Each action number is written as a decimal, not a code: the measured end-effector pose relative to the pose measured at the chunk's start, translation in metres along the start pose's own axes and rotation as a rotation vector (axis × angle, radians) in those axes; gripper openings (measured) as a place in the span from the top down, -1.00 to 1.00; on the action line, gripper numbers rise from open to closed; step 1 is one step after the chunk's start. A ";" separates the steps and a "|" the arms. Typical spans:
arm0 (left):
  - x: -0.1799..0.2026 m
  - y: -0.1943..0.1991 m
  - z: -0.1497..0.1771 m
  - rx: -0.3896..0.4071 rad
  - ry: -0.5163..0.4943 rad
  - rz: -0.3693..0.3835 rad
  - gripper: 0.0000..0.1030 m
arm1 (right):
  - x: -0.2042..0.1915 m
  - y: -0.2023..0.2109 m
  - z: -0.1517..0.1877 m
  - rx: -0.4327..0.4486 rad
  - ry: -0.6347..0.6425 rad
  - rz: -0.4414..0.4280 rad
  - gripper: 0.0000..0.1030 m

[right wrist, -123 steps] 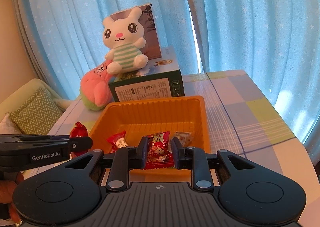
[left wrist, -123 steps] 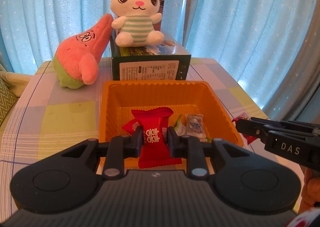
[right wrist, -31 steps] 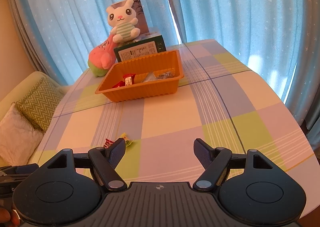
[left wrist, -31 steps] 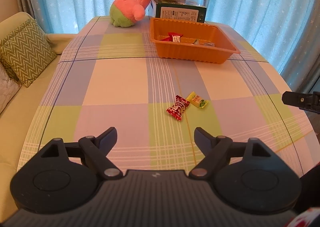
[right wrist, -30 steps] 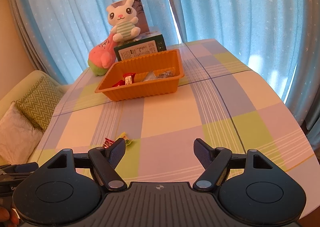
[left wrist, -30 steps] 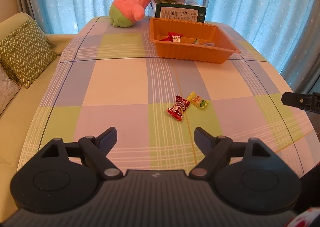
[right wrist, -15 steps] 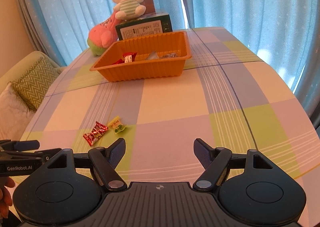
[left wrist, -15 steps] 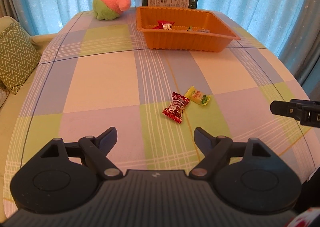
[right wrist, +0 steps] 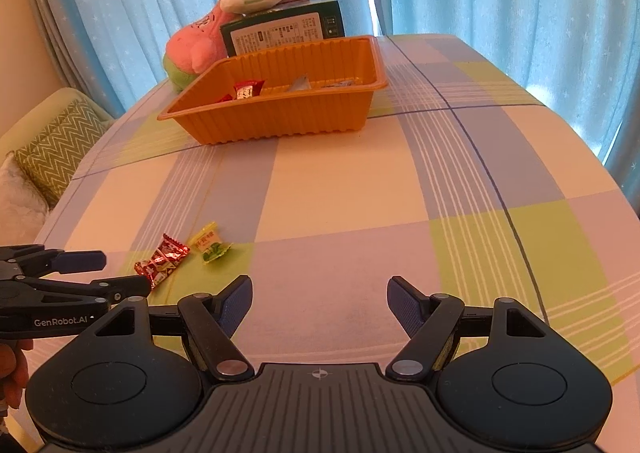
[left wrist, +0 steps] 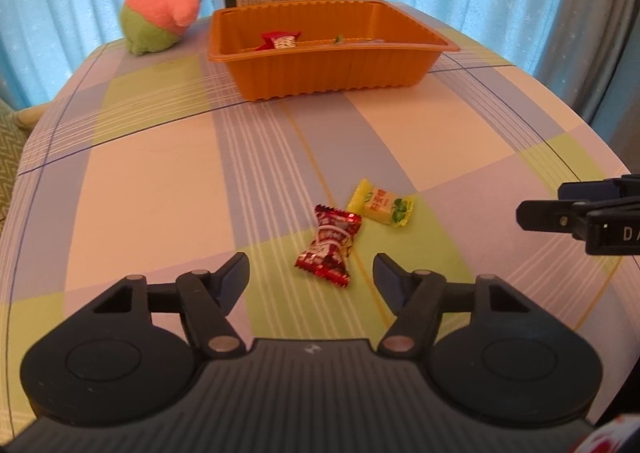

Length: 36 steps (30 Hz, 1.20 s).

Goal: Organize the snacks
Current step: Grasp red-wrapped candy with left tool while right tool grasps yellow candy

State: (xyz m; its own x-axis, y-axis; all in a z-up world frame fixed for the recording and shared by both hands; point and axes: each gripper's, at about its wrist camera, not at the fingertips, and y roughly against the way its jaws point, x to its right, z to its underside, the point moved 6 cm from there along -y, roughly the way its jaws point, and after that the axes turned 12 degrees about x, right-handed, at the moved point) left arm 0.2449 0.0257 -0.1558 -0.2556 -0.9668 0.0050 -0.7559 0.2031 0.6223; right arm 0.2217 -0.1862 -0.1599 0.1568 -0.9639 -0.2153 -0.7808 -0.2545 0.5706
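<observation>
Red candy: red foil-wrapped candy [left wrist: 329, 246] is now lying just ahead of the left gripper [left wrist: 310, 277], roughly centred between its fingers, where a second ago it was sitting well out in front on the checked surface [left wrist: 160, 181].
Yellow candy: yellow-wrapped candy [left wrist: 381, 207] is resting just beside the red one on its far right side, apparently not touching it, though the gap is hard to judge.
What has changed: both hands are coming down toward the surface, and the orange tray [left wrist: 332, 65] is sliding up toward the top of each view.
Left jaws: closing at this moment, with the red candy lying just beyond the tips, and the pads are not yet pressing on it.
Right jaws: right gripper [right wrist: 319, 299] is holding its jaws spread wide with only bare cloth between them, unchanged over the last second.
Meaning for the task: two snacks are still lying loose outside the tray, which is already holding a few wrapped pieces; the left hand is probably starting the pick on the red one.
Pose: both grippers are pointing steeply down and forward at the near surface, the left one low over the candies, the right one well apart to their right.
</observation>
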 end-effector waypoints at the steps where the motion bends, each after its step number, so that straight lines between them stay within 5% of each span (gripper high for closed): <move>1: 0.001 -0.003 0.000 0.000 -0.009 0.005 -0.21 | 0.000 -0.002 0.000 -0.001 0.003 -0.003 -0.45; 17: 0.018 -0.027 -0.002 0.004 -0.097 0.046 0.57 | -0.002 -0.016 0.004 -0.005 0.018 -0.020 -0.45; 33: -0.027 -0.002 -0.008 0.021 -0.003 -0.040 0.64 | -0.065 -0.059 -0.003 -0.003 0.232 -0.207 -0.45; 36: -0.035 0.000 -0.009 0.022 0.023 -0.047 0.64 | -0.077 -0.072 -0.003 -0.013 0.281 -0.232 -0.21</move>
State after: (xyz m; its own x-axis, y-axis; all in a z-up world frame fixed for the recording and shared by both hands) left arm 0.2593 0.0580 -0.1492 -0.2053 -0.9787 -0.0057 -0.7801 0.1601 0.6048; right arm 0.2678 -0.0939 -0.1827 0.4902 -0.8640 -0.1146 -0.6978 -0.4678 0.5424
